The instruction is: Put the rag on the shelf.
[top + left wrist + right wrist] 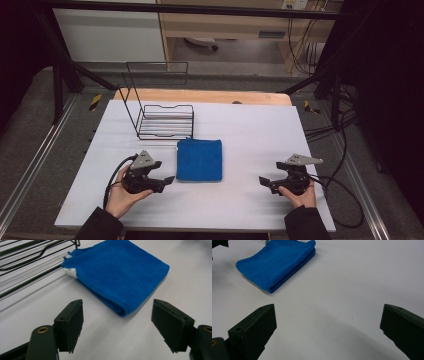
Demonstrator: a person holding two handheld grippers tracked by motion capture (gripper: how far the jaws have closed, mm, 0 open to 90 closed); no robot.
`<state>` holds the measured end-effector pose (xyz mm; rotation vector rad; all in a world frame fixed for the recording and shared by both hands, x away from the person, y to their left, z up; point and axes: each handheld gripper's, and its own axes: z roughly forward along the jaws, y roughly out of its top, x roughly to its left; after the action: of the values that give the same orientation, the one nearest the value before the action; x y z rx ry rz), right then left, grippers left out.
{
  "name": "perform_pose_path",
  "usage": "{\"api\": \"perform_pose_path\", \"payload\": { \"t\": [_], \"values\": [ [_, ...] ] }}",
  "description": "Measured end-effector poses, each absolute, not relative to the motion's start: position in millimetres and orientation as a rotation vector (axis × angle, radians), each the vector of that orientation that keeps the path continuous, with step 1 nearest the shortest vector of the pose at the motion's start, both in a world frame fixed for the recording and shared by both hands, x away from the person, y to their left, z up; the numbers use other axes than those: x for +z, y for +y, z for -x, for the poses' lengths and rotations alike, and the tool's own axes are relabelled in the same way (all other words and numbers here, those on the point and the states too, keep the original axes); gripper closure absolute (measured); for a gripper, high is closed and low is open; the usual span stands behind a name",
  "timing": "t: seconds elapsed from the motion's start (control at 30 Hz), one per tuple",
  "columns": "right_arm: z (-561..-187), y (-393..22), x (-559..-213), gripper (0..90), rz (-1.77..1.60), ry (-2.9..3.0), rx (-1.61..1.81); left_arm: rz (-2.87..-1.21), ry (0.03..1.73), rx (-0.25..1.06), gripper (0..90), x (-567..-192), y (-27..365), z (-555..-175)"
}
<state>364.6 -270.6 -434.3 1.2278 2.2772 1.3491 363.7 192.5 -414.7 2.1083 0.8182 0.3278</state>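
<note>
left gripper jaws apart | folded blue cloth edge just ahead | rack beside

Grey floor surrounds the white table; wooden furniture behind.

high view: above, facing forward-down | gripper views: low, close over table | shared: blue cloth

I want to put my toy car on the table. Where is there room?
Plenty between the blue cloth and the right gripper, and along the near edge of the table. It is crowded by the wire rack and left gripper.
</note>
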Motion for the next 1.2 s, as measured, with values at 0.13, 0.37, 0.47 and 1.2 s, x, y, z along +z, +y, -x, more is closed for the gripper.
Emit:
{"api": "perform_pose_path", "payload": {
  "t": [0.13,0.37,0.47,1.2],
  "values": [
    [-365,-270,-435,1.3,-1.225,2.283,1.346,-2.15,0.775,0.311,32.0,-415,169,-367],
    [-366,-268,-436,1.4,-1.228,2.292,1.344,-2.231,0.724,0.227,48.4,-429,131,-378],
    [-366,-268,-436,1.4,-1.221,2.297,1.336,-2.255,0.71,0.222,54.4,-433,124,-379],
    [-370,-263,-437,2.3,-1.198,2.317,1.327,-2.278,0.735,0.231,87.1,-443,114,-390]
  ]
}}
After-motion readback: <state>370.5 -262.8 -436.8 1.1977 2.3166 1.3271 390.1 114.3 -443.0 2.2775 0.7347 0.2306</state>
